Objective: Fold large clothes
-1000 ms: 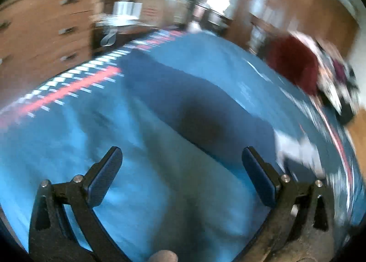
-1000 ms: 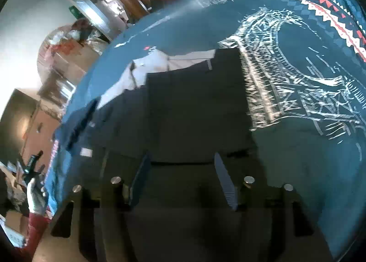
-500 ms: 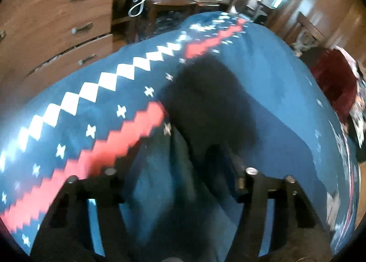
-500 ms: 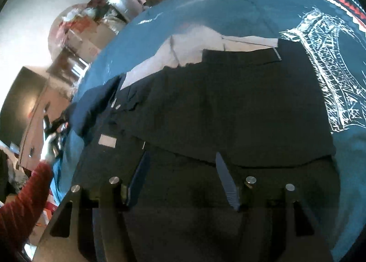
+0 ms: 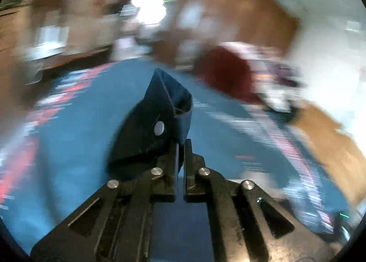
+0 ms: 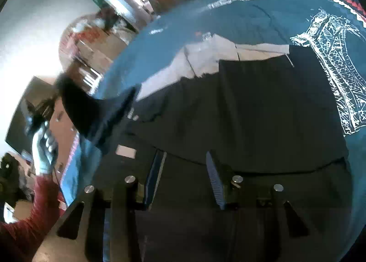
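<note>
The fold looks barely begun. The left gripper (image 5: 180, 147) has its jaws pressed together on a corner of the dark garment (image 6: 251, 110), a piece with a pale button on it, and holds that corner lifted above the blue bedspread (image 5: 68, 147). The rest of the garment lies spread flat on the bedspread, with a white inner lining (image 6: 205, 55) showing along its far edge. The right gripper (image 6: 183, 177) hovers low over the near part of the cloth with its jaws apart and nothing between them (whether the tips touch the fabric I cannot tell).

Still left, as I judge it: carrying the lifted corner across, then the remaining folds and smoothing.

Around: a dark red heap (image 5: 226, 74) at the bedspread's far side, blurred wooden furniture behind it. A red sleeve (image 6: 25, 220) shows at the right view's lower left. Nothing lies on the garment itself.
</note>
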Action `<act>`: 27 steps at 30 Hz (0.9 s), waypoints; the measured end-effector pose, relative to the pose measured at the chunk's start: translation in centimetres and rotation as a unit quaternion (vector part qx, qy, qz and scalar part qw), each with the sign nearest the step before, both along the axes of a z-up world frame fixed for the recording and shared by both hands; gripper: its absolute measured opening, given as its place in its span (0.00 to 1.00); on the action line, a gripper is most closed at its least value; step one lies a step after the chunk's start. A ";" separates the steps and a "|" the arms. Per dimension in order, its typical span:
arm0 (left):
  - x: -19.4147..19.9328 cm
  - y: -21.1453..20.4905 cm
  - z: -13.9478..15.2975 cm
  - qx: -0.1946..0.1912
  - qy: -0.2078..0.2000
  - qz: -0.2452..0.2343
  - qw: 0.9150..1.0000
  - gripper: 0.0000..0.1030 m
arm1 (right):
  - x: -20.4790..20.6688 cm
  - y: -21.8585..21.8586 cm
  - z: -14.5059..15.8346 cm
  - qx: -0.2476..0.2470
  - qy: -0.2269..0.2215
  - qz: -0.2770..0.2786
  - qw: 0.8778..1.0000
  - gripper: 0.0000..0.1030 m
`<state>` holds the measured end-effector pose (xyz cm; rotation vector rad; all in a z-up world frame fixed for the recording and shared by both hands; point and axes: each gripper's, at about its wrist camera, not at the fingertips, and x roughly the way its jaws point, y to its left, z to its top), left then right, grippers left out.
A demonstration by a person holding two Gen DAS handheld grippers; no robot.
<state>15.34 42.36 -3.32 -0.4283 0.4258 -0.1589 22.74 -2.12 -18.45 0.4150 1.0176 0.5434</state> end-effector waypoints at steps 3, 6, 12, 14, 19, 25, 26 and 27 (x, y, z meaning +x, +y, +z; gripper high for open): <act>-1.5 -9.1 1.1 -0.027 -0.037 -0.104 0.994 0.30 | -0.4 -0.9 0.6 0.024 -0.003 -0.002 1.000 0.47; -2.5 -15.4 -1.2 -0.037 -0.013 -0.164 0.986 0.72 | -0.4 -2.2 0.0 0.058 0.016 -0.008 0.998 0.57; -6.3 -13.2 -11.9 -0.088 0.097 -0.095 0.987 0.71 | 3.2 -1.2 -3.0 0.091 0.063 0.021 0.994 0.58; -7.4 -10.6 -14.9 -0.102 0.135 -0.050 0.984 0.70 | 5.6 0.7 -4.4 0.093 0.082 0.036 0.992 0.58; -8.7 -7.5 -17.4 -0.186 0.127 -0.025 0.974 0.61 | 10.9 6.1 -7.6 0.109 0.129 0.072 0.983 0.58; -8.6 -9.5 -16.6 -0.131 0.127 -0.028 0.983 0.68 | 13.1 10.1 -8.7 0.077 0.131 0.077 0.985 0.58; -8.6 -9.3 -16.8 -0.134 0.126 -0.029 0.983 0.68 | 13.1 10.4 -8.7 0.072 0.129 0.077 0.986 0.58; -8.5 -9.2 -17.1 -0.137 0.125 -0.031 0.982 0.69 | 13.1 10.5 -8.5 0.067 0.127 0.075 0.987 0.56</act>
